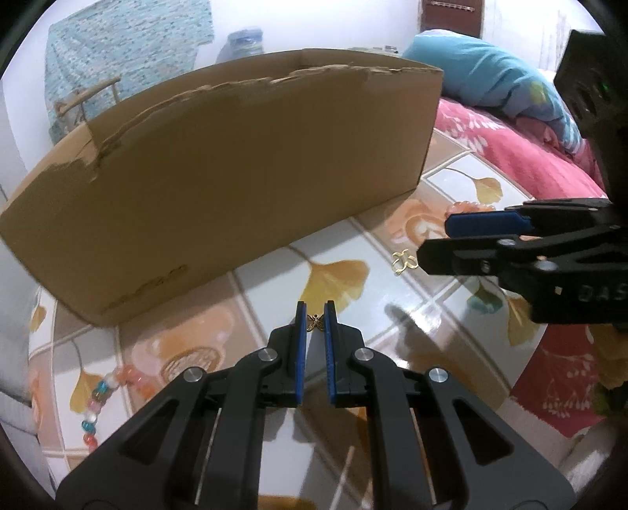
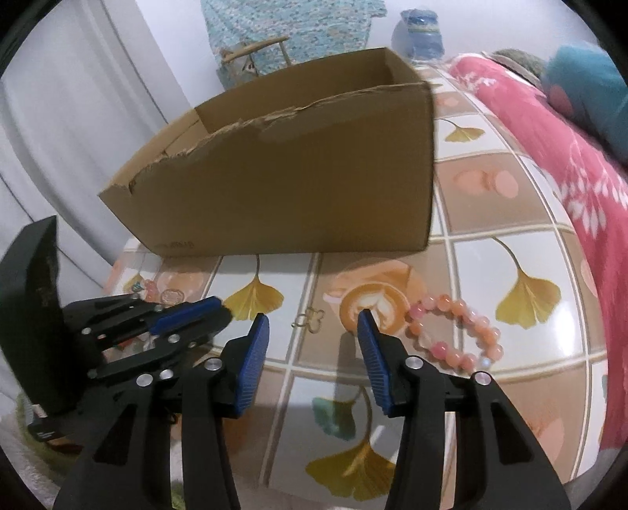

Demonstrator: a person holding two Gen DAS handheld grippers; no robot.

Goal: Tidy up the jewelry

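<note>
My left gripper [image 1: 315, 312] is shut on a small bronze butterfly charm [image 1: 316, 322], held between its blue pads above the table. A gold clover charm [image 1: 404, 262] lies on the table to the right; it also shows in the right wrist view [image 2: 312, 318]. My right gripper [image 2: 314, 325] is open and empty, its tips on either side of the clover charm. A pink bead bracelet [image 2: 457, 333] lies right of it. A multicolour bead bracelet [image 1: 104, 396] lies at the left. The open cardboard box [image 1: 235, 176] stands behind.
The table has a glossy tile-and-leaf patterned cover [image 2: 510, 196]. A red floral blanket [image 2: 588, 176] and a blue pillow [image 1: 471, 74] lie at the right. A water jug [image 2: 422, 33] and a chair stand behind the box [image 2: 294, 164].
</note>
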